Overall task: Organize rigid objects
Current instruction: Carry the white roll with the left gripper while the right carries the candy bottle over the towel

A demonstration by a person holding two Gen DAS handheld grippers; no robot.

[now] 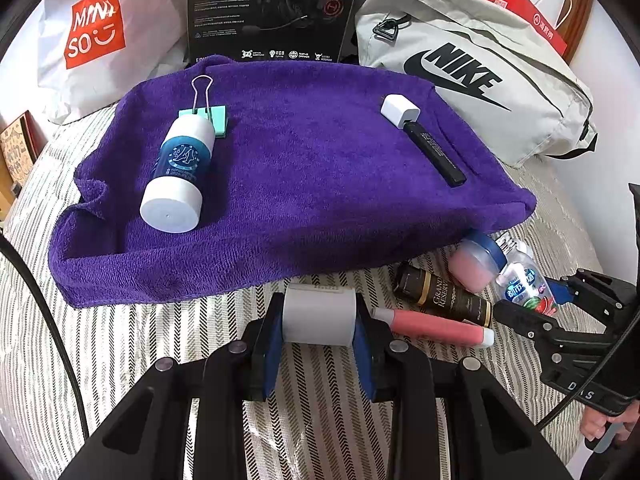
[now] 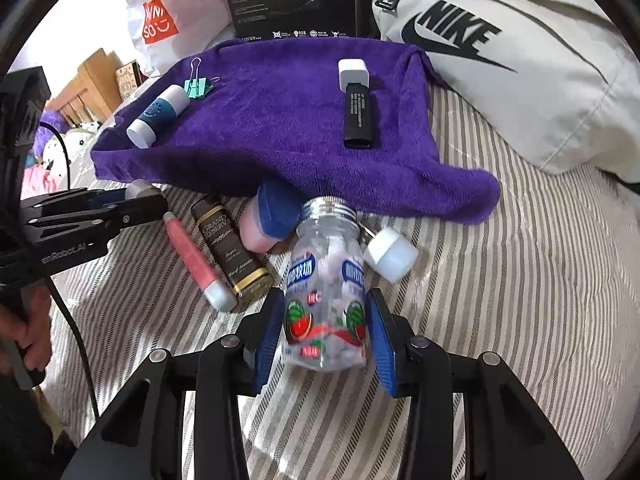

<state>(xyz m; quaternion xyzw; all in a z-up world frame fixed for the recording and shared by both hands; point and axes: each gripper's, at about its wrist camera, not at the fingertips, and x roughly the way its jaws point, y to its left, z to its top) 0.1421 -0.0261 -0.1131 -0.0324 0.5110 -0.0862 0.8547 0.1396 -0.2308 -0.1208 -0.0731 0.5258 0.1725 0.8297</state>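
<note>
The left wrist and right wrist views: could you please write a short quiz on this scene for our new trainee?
1. True or false: the binder clip lies on the striped bedcover.
2. What is between the pads of the right gripper? A) clear bottle B) black stick C) pink tube
3. What does the left gripper hold?

Key
1. False: it lies on the purple towel.
2. A
3. A white cylinder.

Bright, even daylight, perhaps from about ten o'clock; soft shadows. Fisheye bending with dark corners all round. Slight motion blur on the clear bottle (image 2: 325, 288).
</note>
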